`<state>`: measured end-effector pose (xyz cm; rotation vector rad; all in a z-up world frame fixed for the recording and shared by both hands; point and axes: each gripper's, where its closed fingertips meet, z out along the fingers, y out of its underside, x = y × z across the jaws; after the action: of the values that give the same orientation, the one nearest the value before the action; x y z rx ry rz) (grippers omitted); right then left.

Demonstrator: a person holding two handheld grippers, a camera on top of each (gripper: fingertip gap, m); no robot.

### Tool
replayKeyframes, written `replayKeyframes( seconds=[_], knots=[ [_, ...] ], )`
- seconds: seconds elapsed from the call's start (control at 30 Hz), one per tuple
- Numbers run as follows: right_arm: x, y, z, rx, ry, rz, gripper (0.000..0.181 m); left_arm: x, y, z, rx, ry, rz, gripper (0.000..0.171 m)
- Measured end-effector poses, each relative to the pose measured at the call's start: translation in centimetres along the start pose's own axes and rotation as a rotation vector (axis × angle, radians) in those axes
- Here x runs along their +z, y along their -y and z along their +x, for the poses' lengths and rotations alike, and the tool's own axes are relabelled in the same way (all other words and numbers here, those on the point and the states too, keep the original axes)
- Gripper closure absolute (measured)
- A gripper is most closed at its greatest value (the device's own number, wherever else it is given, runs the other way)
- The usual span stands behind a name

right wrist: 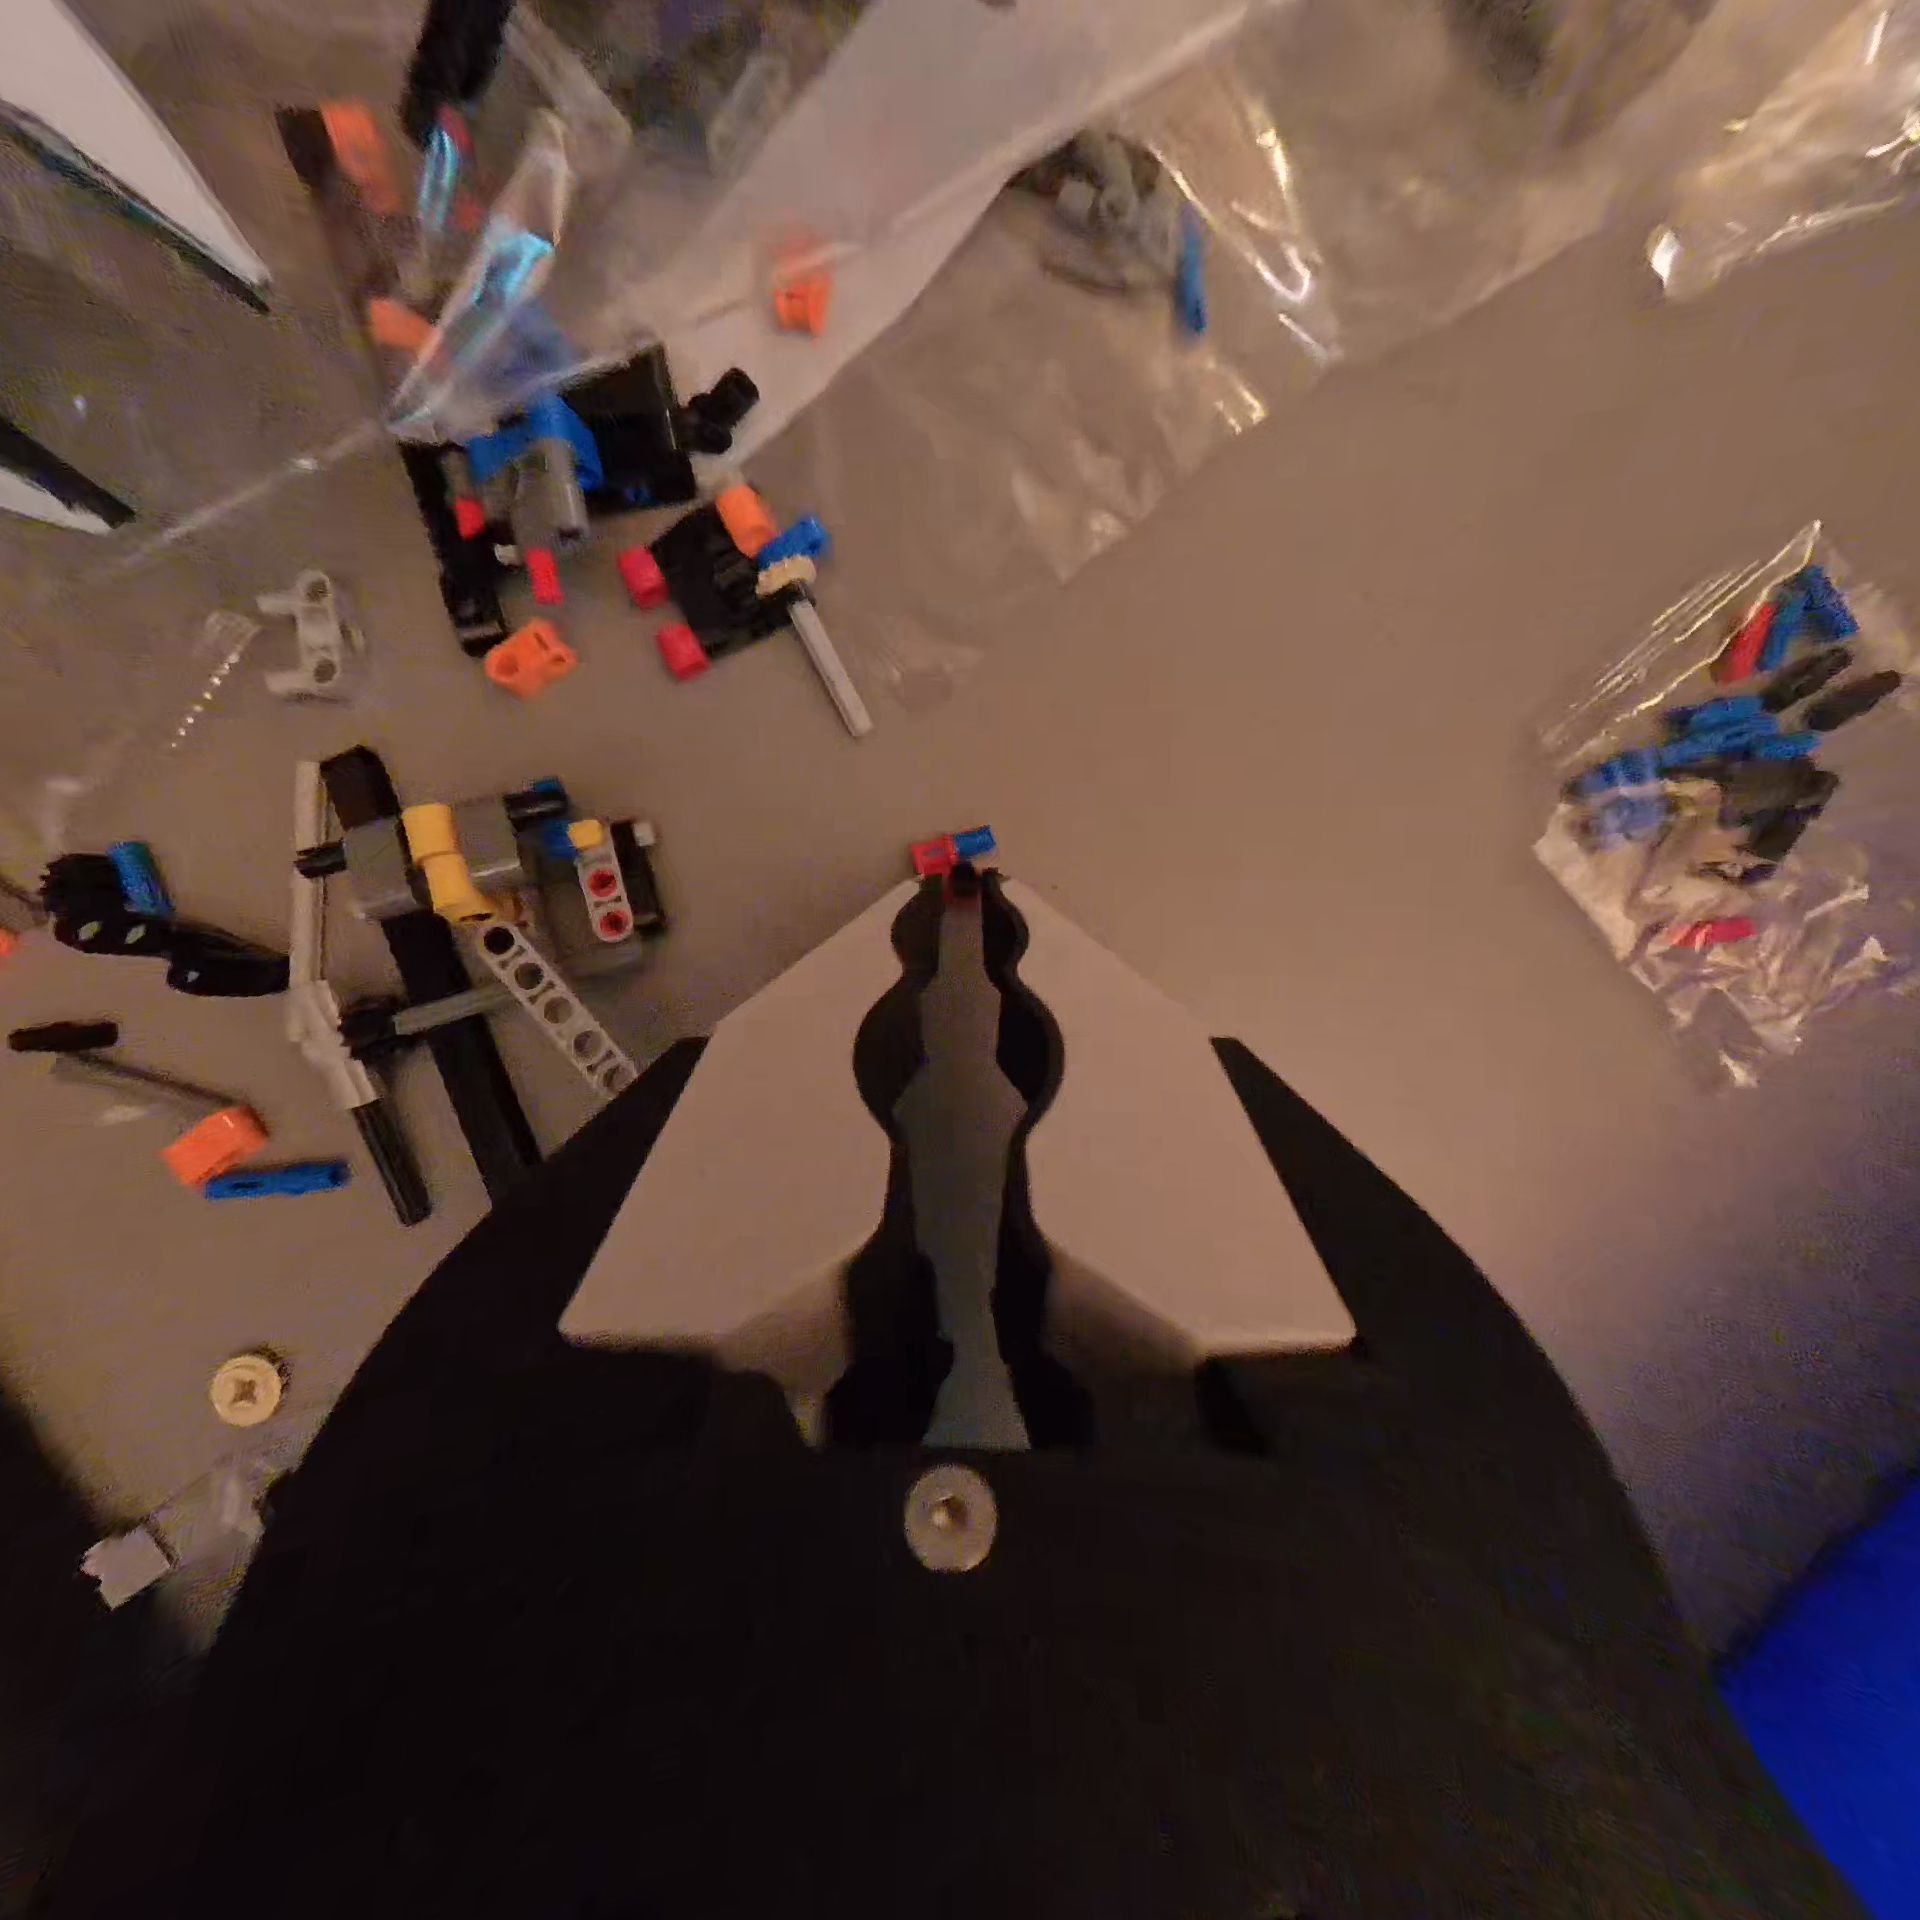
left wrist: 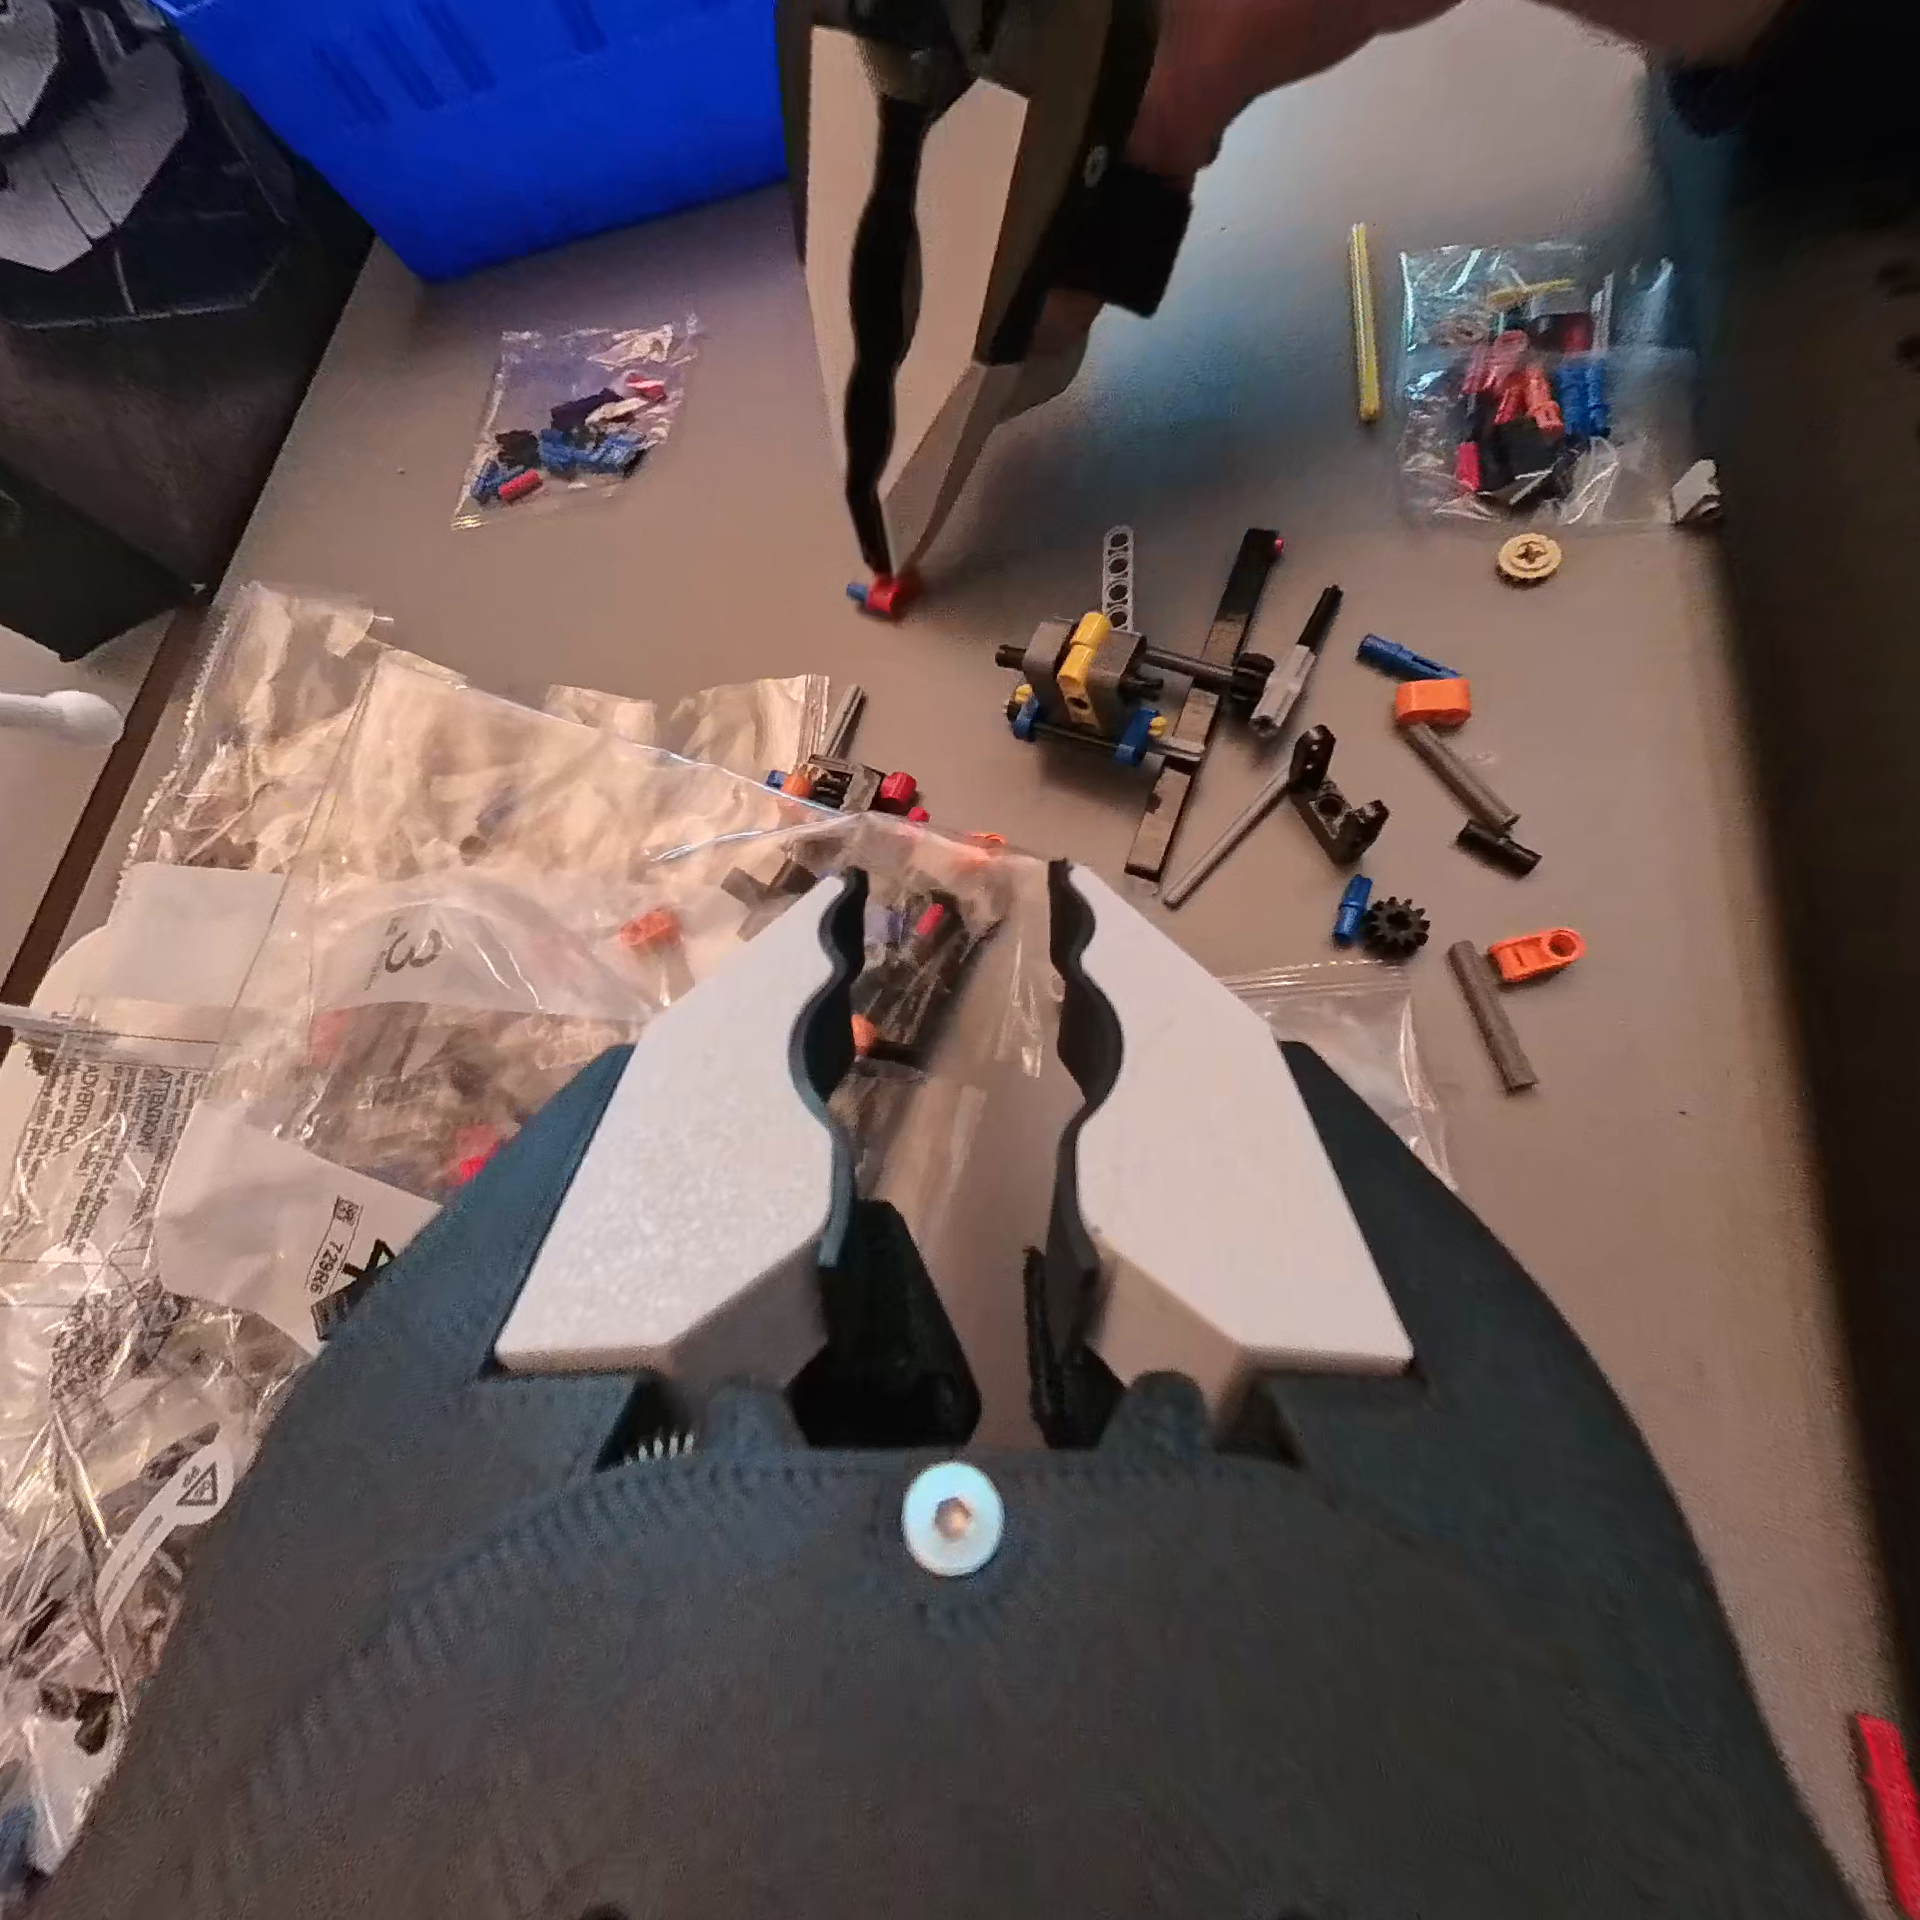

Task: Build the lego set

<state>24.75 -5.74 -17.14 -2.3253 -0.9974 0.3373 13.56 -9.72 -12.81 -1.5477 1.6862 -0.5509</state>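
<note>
Left gripper [left wrist: 951, 883] closest to lens, grey fingers apart, nothing between them, hovering over clear plastic bags [left wrist: 416, 935] with loose pieces inside. Beyond, on grey table [left wrist: 1351, 1195]: right gripper [left wrist: 888, 566] pointing down, tips pinched on small red piece with blue pin [left wrist: 883, 594], piece touching table. Same from right wrist view: right gripper [right wrist: 961, 883] nearly closed, tips clamped on red piece with blue pin [right wrist: 951, 850], blue end sticking out past the tips. Half-built assembly [left wrist: 1101, 675] right of red piece in left view, grey block with yellow part, black beams, pale holed beam; also at [right wrist: 488, 883], left of the fingers. Loose parts scattered near it: orange connectors [left wrist: 1434, 701], blue pin [left wrist: 1403, 657], black gear [left wrist: 1395, 925], grey axles [left wrist: 1491, 1013], tan round piece [left wrist: 1527, 556]. Small sealed bag of blue, black, red parts [left wrist: 571, 426] far left on table; also [right wrist: 1745, 790], well apart from gripper. Second small bag [left wrist: 1527, 384] far right, yellow rod [left wrist: 1366, 322] just beside it. Blue bin [left wrist: 499, 114] at far edge. Second small black sub-build with blue and red parts [right wrist: 582, 488] near bags in right view. Dark box [left wrist: 125, 312] at upper left, contents unclear.
</note>
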Motion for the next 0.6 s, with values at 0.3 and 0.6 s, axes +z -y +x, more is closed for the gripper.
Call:
replayKeyframes(
  seconds=[0.3,0.6],
  knots=[
    [-3.9,5.6,-3.3,-0.159,0.075,0.322,0.180,-0.3,1.1,-0.2,-0.048,-0.006,0.071,0.135],
    [-5.4,9.1,-10.8,-0.372,0.251,0.511,0.181,-1.9,4.5,-0.8,0.024,0.083,0.246,0.125]
  ],
)
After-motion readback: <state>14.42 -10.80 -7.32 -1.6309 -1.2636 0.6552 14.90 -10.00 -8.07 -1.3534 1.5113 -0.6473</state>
